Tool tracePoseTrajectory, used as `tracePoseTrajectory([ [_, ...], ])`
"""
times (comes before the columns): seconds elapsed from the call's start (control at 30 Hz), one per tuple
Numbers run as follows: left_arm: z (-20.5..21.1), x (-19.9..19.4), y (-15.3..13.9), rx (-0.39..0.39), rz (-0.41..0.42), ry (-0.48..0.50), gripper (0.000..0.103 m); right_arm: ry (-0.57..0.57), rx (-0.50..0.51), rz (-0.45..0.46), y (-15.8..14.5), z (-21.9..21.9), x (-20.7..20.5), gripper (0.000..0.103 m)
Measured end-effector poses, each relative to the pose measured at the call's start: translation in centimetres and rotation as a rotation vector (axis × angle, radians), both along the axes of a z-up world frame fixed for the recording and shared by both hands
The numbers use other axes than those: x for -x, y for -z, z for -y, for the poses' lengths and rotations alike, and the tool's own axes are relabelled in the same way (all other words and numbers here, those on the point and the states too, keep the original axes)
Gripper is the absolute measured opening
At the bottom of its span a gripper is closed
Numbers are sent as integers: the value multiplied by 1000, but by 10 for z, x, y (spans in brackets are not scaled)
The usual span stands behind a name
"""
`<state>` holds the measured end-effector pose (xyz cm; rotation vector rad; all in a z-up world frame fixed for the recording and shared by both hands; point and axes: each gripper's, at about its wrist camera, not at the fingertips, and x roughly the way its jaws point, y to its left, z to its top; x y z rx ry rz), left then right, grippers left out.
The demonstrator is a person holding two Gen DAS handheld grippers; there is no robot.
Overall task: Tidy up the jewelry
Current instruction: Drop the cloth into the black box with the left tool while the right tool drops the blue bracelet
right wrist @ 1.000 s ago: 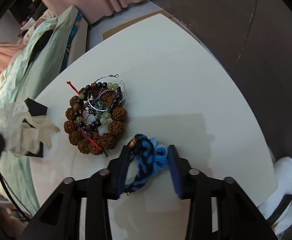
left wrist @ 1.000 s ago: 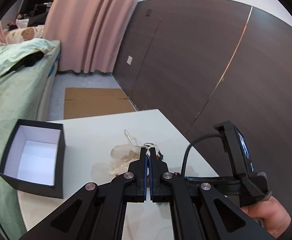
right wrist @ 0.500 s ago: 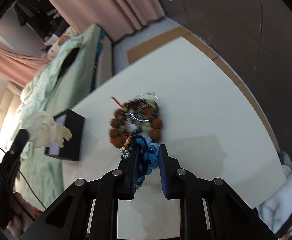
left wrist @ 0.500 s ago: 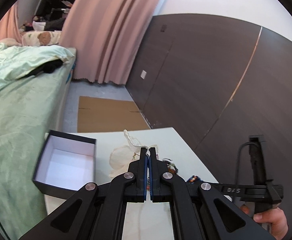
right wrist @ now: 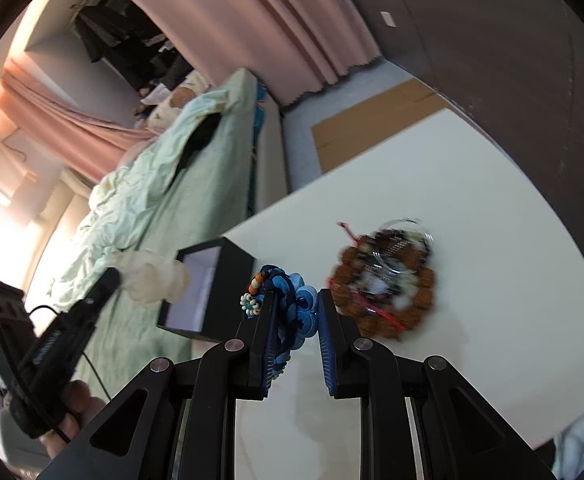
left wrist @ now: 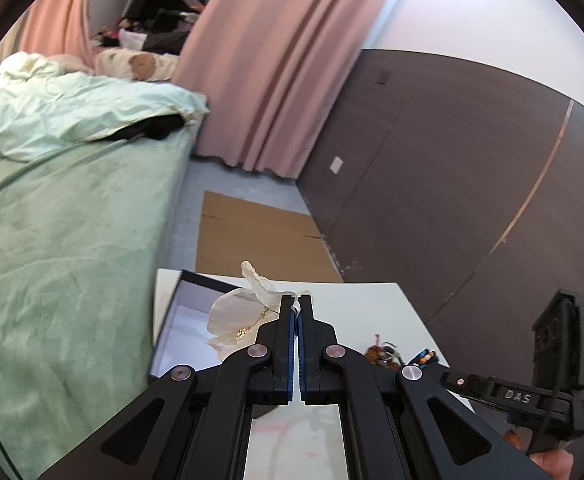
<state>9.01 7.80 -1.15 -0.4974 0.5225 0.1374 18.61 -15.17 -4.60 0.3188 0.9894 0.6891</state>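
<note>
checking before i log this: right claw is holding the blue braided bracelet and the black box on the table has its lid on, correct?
Not quite. The right claw does hold the blue braided bracelet, but the black box has no lid on: it stands open, its white inside showing. The right wrist view shows it.

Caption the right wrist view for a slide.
Right gripper clamps a blue braided bracelet above the white table, between the open black box and bead pile.
</note>
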Motion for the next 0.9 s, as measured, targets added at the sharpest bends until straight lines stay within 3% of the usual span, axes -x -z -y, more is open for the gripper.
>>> tracePoseTrajectory([
  [0.1,-8,0,3,22,-16,-24,1,-14,-26,19,-4,-13,1,21],
  [0.2,-18,-9,12,64,-98,-48,7,-25,-35,36,-5,-25,2,21],
  [0.3,-26,-12,20,116,-146,-56,34,-38,-43,50,-7,-35,3,21],
  [0.37,-30,-8,20,124,-132,-77,64,-47,-47,58,-9,-40,4,21],
  [0.47,-33,1,10,93,-81,-105,79,-59,-58,72,-10,-45,3,21],
  [0.9,-54,9,6,76,-92,-138,80,-125,-146,80,-8,-77,-7,21],
])
